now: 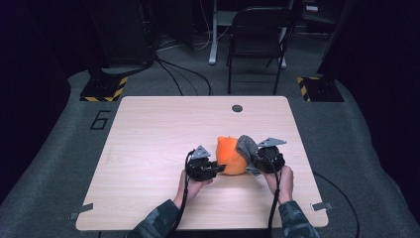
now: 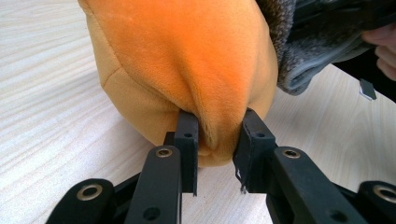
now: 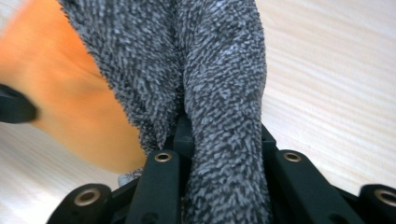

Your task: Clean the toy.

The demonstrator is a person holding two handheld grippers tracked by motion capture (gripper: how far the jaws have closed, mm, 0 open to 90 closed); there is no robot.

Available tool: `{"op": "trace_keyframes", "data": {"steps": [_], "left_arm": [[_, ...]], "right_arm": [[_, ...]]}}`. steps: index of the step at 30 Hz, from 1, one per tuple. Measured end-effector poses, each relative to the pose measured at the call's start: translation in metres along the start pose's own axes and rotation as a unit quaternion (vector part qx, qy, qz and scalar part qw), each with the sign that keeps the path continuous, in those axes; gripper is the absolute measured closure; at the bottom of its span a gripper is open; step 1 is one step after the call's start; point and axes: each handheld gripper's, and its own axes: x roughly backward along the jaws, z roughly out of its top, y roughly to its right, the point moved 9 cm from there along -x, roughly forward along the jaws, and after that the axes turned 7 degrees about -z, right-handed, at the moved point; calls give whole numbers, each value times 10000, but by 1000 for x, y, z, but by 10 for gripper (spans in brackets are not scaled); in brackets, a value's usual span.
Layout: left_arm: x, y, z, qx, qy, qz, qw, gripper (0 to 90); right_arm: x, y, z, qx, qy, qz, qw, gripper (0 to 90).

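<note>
Starting at the left of the high view, we see the pale wooden table (image 1: 148, 148) with bare surface running out to its left edge, and grey tape tabs (image 1: 80, 210) at its near corners. Moving right, our left hand (image 1: 192, 184) comes up from the near edge in a camouflage sleeve (image 1: 156, 223) and holds the left gripper (image 1: 218, 168), which points right at the orange plush cushion (image 1: 230, 154). In the left gripper view the two black jaws are clenched on a fold at the near bottom end of the orange plush cushion (image 2: 187, 60), the soft cloth bunched and pinched between the pads, with the rest of it rising above the jaws and its underside close to the tabletop. The cushion sits a little right of the table's middle, toward the near side, between both tools. Further right, a grey fuzzy cloth (image 1: 245, 145) drapes over the cushion's right shoulder, touching it. In the right gripper view the grey fuzzy cloth (image 3: 219, 93) runs down between the black jaws, which are closed tight on a thick fold of it, with the orange blurred behind at the left. The right gripper (image 1: 256, 161) lies just right of the cushion, held by our right hand (image 1: 281, 181). Beyond the far edge stands a dark folding chair (image 1: 257, 34) on the grey floor.
</note>
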Motion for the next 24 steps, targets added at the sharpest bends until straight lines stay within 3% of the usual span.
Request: {"op": "trace_keyframes", "data": {"steps": [7,14,20,24], "left_arm": [[0,0,0,0,10,13,10000,725],[0,-1,0,-40,23,20,10000,725],[1,-2,0,-25,21,49,10000,724],[1,-2,0,-17,22,51,10000,724]], "right_arm": [[-20,18,-23,-182,-484,-157,9985,720],[-32,28,-38,-158,-862,-218,9959,719],[-16,33,-25,-169,-657,-322,9972,720],[7,27,-3,-176,-223,-270,9992,720]]}}
